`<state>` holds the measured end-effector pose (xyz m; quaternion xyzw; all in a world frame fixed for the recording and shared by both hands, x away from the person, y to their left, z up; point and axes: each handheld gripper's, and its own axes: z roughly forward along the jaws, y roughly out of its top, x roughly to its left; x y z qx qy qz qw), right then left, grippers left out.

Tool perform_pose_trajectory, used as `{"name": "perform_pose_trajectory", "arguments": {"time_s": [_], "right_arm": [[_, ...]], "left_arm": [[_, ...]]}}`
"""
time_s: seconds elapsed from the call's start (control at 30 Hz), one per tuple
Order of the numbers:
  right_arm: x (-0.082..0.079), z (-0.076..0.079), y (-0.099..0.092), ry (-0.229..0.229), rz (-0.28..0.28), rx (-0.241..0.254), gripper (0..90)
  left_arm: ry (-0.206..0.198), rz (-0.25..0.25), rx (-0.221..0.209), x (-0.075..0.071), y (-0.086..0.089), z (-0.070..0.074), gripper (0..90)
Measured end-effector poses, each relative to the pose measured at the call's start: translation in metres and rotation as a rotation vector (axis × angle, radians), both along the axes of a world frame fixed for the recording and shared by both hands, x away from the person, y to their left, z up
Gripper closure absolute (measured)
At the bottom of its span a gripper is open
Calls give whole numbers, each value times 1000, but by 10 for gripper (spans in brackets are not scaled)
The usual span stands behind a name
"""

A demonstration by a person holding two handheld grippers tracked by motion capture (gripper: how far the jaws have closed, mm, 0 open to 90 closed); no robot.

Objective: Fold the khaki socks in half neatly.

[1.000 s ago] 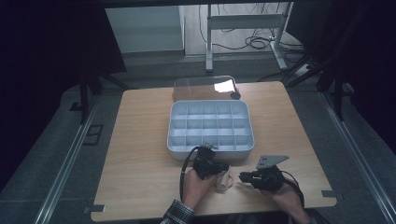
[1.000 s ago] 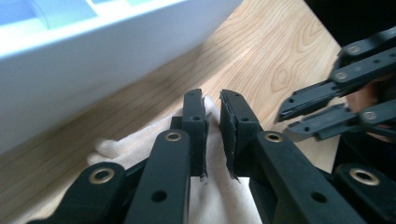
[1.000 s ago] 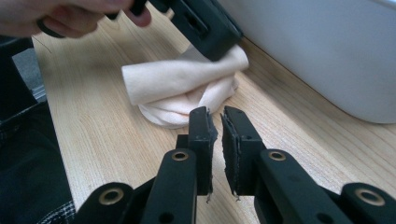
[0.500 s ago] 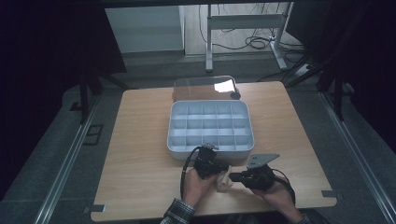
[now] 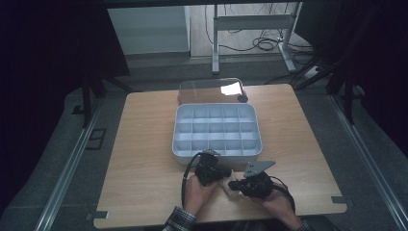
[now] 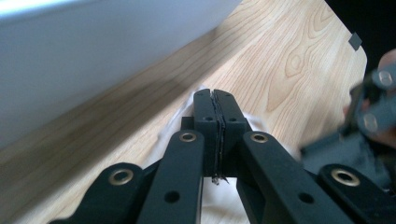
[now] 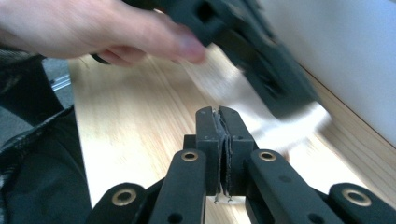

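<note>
Your wooden table (image 5: 144, 159) carries a pale compartment tray (image 5: 216, 130) at its middle, with its clear lid (image 5: 204, 90) lying just behind it at the far edge. The tray's cells look empty from the high view. Your work is in the strip of bare wood between the tray's near wall and you.

There a small white cloth or bag (image 5: 232, 188) lies flat on the table; the material is too small and blurred to name more surely. It sits between your two hands, and both tools meet over it. The left gripper (image 5: 222, 172) points toward your right, the right gripper (image 5: 235, 184) toward your left, so the tips face each other almost nose to nose, and the white piece runs along that same line, parallel to the tray's near wall.

In the left gripper view the jaws are pressed together with the white cloth (image 6: 219, 205) under and around them; it looks pinched at its edge, though you cannot be sure. In the right gripper view the jaws are likewise closed, with something thin and white at their base. Both hands are equally near, so a pull apart would run along the cloth's length
</note>
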<state>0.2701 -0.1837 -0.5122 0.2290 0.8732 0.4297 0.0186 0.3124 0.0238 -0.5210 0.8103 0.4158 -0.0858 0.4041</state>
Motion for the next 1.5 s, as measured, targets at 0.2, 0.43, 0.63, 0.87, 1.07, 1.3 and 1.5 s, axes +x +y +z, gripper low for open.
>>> {"name": "perform_pose_trajectory", "arguments": {"time_s": [0.2, 0.43, 0.63, 0.87, 1.07, 1.3, 1.5], "right_arm": [[4, -6, -14, 4, -46, -25, 871], [15, -19, -24, 64, -85, 29, 897], [15, -22, -25, 62, -97, 30, 899], [12, -21, -21, 29, -99, 0, 900], [14, -15, -22, 50, -78, 4, 832], [18, 8, -19, -2, -73, -41, 649], [30, 3, -7, -4, -58, -100, 502]], "left_arm": [[-8, -8, -5, -6, 5, -2, 875], [-23, -10, -40, -9, 8, -5, 815], [-80, 0, -1, -17, 11, -3, 804], [-128, -5, 15, -21, 10, -7, 819], [-129, -2, -12, -22, 13, -10, 802], [-121, -5, -10, -21, 13, -10, 793], [-116, -16, -13, -18, 14, -10, 776]]}}
